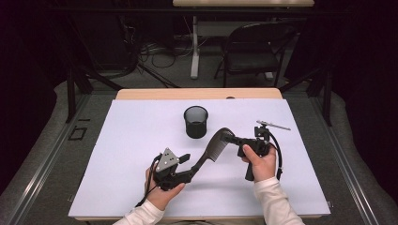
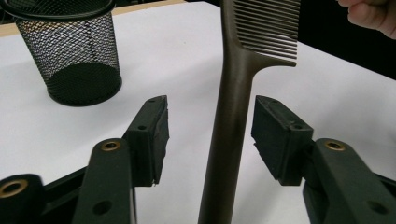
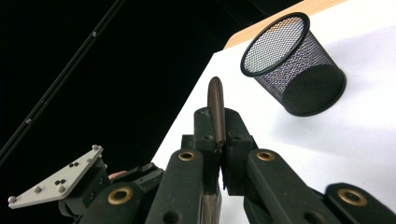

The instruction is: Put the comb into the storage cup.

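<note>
A dark comb (image 1: 213, 150) hangs above the white mat between both grippers. My right gripper (image 1: 230, 137) is shut on its toothed end; in the right gripper view the comb's spine (image 3: 216, 107) sticks out from between the closed jaws of that gripper (image 3: 218, 128). My left gripper (image 1: 190, 167) is open around the handle. In the left gripper view the handle (image 2: 231, 130) stands between the spread jaws of that gripper (image 2: 212, 108), touching neither pad. A black mesh cup (image 1: 195, 122) stands upright and empty behind the comb, also seen as the cup (image 2: 70, 51) and the cup (image 3: 294, 65).
The white mat (image 1: 131, 140) covers most of the wooden table (image 1: 197, 93). A black chair (image 1: 256, 47) and floor cables lie beyond the far edge. The left gripper's grey plate (image 3: 56, 179) shows low in the right gripper view.
</note>
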{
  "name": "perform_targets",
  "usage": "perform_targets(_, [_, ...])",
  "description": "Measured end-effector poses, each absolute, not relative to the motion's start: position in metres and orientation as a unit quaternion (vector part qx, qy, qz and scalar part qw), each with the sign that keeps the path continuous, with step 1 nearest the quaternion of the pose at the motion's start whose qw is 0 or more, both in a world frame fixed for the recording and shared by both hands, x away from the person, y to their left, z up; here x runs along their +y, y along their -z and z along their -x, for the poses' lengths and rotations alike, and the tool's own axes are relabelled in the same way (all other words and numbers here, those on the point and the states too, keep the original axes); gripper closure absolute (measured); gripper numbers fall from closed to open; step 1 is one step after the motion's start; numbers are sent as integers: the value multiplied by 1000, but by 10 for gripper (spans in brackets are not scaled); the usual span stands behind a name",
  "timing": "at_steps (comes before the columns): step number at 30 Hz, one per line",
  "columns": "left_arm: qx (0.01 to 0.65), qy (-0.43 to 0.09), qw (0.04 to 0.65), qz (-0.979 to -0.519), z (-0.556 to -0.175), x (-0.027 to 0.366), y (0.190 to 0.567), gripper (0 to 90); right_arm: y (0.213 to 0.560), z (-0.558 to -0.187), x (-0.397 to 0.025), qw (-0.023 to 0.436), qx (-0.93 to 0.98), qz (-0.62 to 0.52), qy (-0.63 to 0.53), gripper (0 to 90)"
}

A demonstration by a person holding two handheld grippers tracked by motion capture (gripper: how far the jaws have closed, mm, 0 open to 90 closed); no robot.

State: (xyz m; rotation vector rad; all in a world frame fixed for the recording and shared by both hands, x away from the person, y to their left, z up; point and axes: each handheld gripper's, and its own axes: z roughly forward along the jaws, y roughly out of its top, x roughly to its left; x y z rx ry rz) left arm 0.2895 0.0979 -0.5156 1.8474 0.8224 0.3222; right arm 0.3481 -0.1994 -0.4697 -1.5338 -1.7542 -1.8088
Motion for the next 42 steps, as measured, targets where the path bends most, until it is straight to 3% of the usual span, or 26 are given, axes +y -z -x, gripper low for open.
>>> perform_targets(15, [369,-157,521,-753,-302,113,510,350,469,-348,-202,94,-590,518,612,873])
perform_targets(35, [391,-166,503,-753,-317,126,508,349,468,-348,-204,93,-589,519,613,873])
perform_targets(42, [406,-221,465,-756,-324,137,508,349,467,-348,-206,88,-586,519,616,873])
